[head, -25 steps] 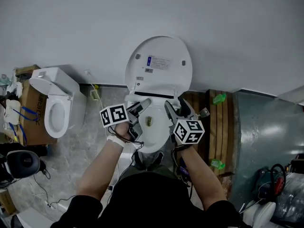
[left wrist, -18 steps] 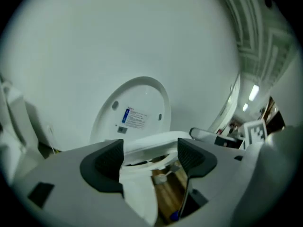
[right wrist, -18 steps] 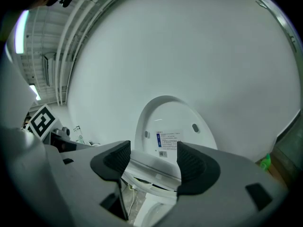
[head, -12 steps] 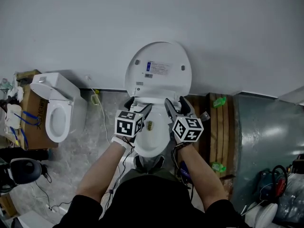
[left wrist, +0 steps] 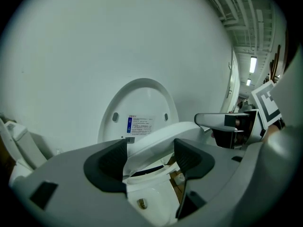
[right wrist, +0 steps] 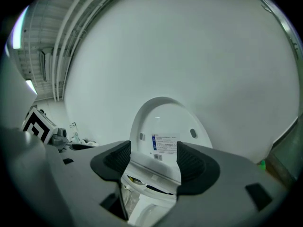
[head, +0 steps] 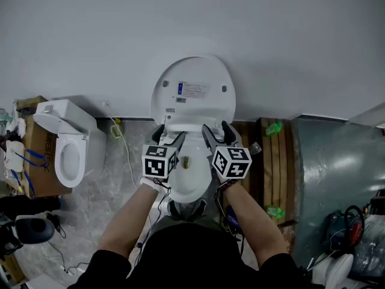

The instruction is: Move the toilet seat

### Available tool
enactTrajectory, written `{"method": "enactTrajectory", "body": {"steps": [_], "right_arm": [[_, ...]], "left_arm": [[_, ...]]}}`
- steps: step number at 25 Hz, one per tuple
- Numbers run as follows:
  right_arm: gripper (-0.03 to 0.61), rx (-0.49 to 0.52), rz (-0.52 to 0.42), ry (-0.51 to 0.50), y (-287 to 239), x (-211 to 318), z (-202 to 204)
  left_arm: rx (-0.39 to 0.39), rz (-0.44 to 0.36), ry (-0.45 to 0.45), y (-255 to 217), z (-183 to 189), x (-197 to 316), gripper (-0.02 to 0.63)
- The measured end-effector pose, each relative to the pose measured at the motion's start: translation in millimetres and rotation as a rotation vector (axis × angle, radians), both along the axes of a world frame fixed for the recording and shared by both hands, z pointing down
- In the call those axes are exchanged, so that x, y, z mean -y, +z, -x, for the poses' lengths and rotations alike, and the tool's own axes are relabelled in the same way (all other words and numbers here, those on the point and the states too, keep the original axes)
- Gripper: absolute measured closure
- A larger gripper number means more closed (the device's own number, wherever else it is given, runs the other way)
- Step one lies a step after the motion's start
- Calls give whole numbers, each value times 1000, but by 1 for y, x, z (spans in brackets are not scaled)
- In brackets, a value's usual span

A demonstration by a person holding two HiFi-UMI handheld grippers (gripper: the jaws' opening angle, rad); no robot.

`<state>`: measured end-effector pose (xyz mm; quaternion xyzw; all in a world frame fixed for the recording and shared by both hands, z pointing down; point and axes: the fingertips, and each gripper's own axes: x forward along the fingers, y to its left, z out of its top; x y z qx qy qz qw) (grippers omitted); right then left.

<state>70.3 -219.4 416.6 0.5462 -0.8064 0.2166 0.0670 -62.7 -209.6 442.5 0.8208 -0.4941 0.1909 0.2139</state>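
Now, in the head view, the left claw [head: 171, 137] has rolled upright and drawn level with the right claw [head: 218, 131], one on each side of the toilet bowl [head: 183, 188]; a two-handed move looks ready. Left gripper view: jaws apart, just been narrowing, the toilet seat [left wrist: 157, 136] arching between them. Right gripper view: jaws apart, the seat [right wrist: 154, 175] crossing their gap. Beyond both claws, the raised lid [right wrist: 163, 119] carries a sticker [right wrist: 164, 146] with a blue block and barcode, its print unreadable.
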Motion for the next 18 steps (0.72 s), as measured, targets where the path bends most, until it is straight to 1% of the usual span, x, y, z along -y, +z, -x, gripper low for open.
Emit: {"method": "enactTrajectory", "body": {"steps": [2, 4, 7, 12, 15, 18], "right_arm": [[252, -60, -12, 9, -4, 0, -5], [252, -82, -24, 23, -11, -4, -12], [252, -59, -25, 45, -18, -14, -26], [252, -55, -23, 33, -25, -35, -39], [252, -9, -13, 39, -28, -45, -41], [252, 38, -2, 42, -31, -52, -39]], "left_arm": [[-8, -2, -7, -2, 1, 8, 293], [-9, -5, -8, -5, 2, 19, 293], [-4, -8, -10, -8, 1, 33, 293], [-2, -5, -23, -10, -1, 51, 293], [2, -10, -29, -12, -3, 62, 293], [28, -24, -22, -15, -3, 74, 299]]}}
